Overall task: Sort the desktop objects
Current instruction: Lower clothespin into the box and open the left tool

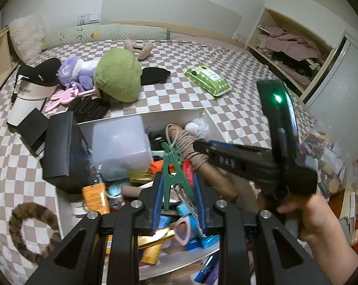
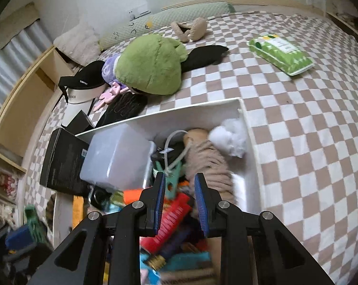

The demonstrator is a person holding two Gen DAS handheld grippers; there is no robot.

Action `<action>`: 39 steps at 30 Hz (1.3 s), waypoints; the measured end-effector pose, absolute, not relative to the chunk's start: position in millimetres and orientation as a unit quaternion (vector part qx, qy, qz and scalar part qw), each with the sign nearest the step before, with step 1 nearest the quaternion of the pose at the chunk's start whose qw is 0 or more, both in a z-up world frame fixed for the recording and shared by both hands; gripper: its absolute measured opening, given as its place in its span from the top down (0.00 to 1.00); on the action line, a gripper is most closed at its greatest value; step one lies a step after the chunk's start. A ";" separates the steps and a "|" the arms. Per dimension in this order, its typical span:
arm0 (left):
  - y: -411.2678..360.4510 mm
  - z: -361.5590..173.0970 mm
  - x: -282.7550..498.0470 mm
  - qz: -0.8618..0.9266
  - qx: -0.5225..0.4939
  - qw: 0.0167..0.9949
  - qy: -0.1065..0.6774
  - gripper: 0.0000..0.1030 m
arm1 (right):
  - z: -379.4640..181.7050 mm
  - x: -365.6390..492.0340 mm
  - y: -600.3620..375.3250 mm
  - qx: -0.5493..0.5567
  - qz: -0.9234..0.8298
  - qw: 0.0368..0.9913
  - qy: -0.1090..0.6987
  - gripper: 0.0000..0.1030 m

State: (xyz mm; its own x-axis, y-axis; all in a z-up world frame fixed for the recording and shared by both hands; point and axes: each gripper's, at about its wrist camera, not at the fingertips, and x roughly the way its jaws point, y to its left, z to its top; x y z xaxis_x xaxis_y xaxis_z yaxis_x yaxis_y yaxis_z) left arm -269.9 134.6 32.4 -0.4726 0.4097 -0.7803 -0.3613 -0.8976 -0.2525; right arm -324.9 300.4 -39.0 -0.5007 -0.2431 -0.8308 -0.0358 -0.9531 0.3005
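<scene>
A white box (image 1: 155,115) full of mixed small items sits on the checkered bed. My left gripper (image 1: 178,185) is shut on a green clothespin (image 1: 173,168), held upright over the box, with a beige cord tied to its top. The cord runs to a rope-wrapped bundle (image 1: 193,147). My right gripper (image 2: 180,185) is open and empty above the box (image 2: 247,128), its fingers on either side of the clothespin (image 2: 170,180) and next to the rope bundle (image 2: 207,163). The right gripper also shows in the left wrist view (image 1: 202,146), reaching in from the right.
A clear plastic tub (image 1: 120,146), an orange tin (image 1: 94,198) and a red item (image 2: 173,218) lie in the box. A black box (image 1: 62,149) stands at its left. A green plush (image 1: 118,74), caps (image 1: 31,87) and a green tissue pack (image 1: 207,79) lie on the bed.
</scene>
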 end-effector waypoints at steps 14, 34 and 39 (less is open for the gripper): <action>188.6 15.3 -292.1 0.846 -0.476 0.239 -0.029 0.76 | -29.3 -279.2 313.7 0.519 -0.842 0.117 -0.090 0.75; 220.4 -41.6 -315.2 0.810 -0.543 0.220 -0.011 0.76 | -30.4 -259.5 308.2 0.534 -0.828 0.162 -0.050 0.74; 220.9 -39.8 -313.2 0.813 -0.540 0.219 -0.007 0.76 | -30.8 -257.0 310.4 0.536 -0.828 0.162 -0.044 0.74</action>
